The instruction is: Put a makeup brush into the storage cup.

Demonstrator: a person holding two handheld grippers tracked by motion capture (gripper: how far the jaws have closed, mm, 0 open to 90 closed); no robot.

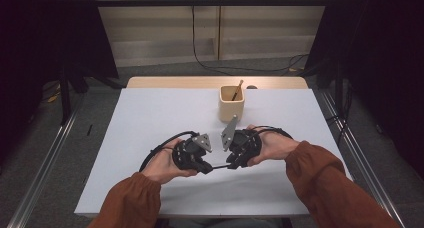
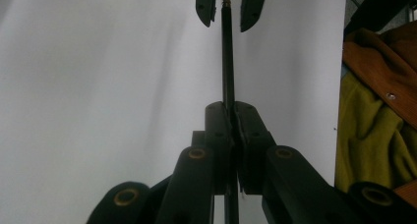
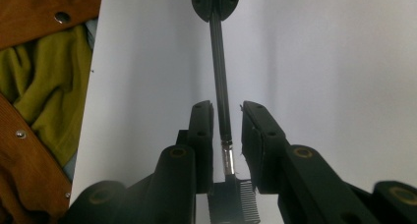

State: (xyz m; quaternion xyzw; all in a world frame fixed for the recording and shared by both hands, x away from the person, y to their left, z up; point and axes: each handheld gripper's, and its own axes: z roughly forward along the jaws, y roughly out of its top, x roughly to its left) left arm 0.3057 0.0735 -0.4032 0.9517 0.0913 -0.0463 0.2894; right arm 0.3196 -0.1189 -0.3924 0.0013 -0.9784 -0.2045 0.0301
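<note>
Looking down in the high view, you hold a thin black brush with a metal ferrule [image 1: 219,166] between the left gripper [image 1: 207,168] and right gripper [image 1: 231,165], near a wooden cup [image 1: 231,104]. In the left gripper view, your jaws clamp the stiff, light handle [image 2: 228,62]. In the right gripper view, the jaws stand apart around the ferrule [image 3: 227,157]; take hold on the handle, sparing the fragile bristles [image 3: 231,202].

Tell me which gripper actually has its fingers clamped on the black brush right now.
The left gripper: its fingers pinch the black brush handle tight. The right gripper sits at the bristle end, fingers apart with visible gaps on both sides.
</note>
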